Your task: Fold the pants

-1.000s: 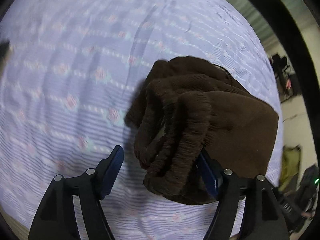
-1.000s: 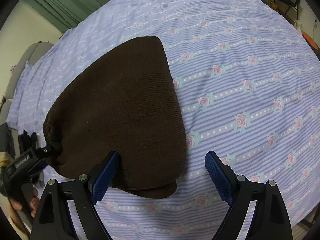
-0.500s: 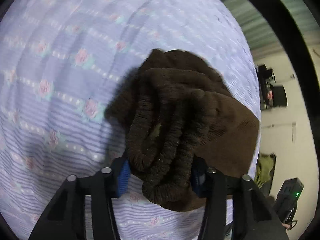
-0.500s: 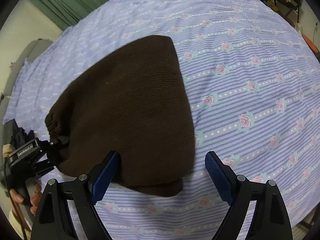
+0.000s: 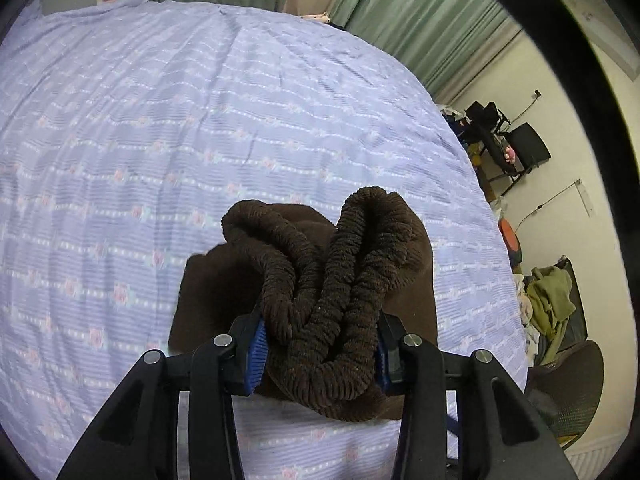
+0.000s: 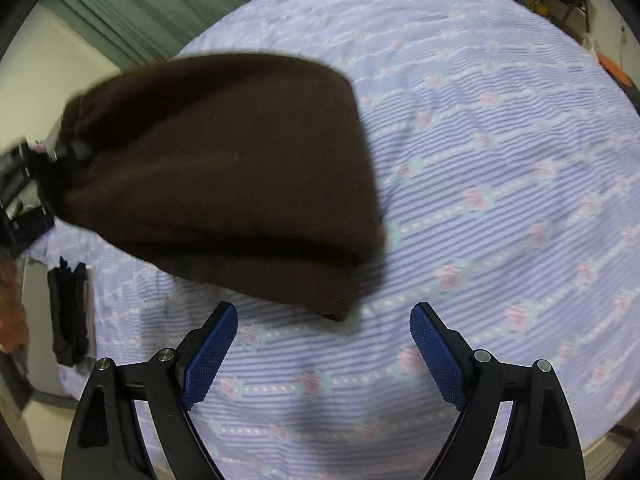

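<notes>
While left gripper (image 5: 318, 346) clamps pants (image 5: 332, 292), no writing legible.

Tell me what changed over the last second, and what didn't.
The left gripper, open around the bunched waistband a second ago, shut on the brown pants and lifted that end off the floral bedsheet; the folded bundle now hangs tilted, its far end low near the sheet. The right gripper stayed open and empty, just short of the pants.
</notes>
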Action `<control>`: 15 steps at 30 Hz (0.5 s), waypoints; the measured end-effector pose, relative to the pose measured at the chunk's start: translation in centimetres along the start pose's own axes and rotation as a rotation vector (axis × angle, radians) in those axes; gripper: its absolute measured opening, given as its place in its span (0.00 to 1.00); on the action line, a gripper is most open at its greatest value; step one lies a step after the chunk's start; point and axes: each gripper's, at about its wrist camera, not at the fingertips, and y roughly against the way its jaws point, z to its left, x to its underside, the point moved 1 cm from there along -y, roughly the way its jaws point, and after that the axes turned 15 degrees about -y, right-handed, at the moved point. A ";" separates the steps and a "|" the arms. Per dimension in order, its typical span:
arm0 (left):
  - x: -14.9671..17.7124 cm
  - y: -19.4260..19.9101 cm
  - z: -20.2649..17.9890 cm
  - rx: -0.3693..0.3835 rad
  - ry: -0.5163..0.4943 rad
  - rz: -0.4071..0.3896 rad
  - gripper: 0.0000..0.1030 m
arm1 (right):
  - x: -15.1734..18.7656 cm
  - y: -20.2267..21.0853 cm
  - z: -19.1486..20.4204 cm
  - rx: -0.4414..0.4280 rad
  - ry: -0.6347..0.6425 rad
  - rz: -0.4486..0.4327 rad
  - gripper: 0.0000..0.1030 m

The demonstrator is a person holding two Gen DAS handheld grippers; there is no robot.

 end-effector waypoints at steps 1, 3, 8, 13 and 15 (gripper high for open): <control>-0.2 -0.1 0.2 0.010 0.012 -0.001 0.40 | -0.1 -0.7 0.6 0.002 0.018 0.004 0.86; -0.7 0.0 0.7 0.038 0.038 0.000 0.40 | -0.1 -1.8 1.5 0.037 0.060 -0.005 0.86; 0.9 -0.6 2.5 0.031 0.007 0.025 0.40 | -2.3 -1.8 0.5 0.156 -0.037 -0.158 0.77; 4.0 -4.5 6.5 0.017 0.105 0.114 0.40 | -2.0 -2.1 0.3 0.181 -0.004 -0.121 0.77; 4.6 -4.9 7.3 0.006 0.109 0.119 0.41 | -1.3 -1.6 1.1 0.184 0.061 -0.107 0.77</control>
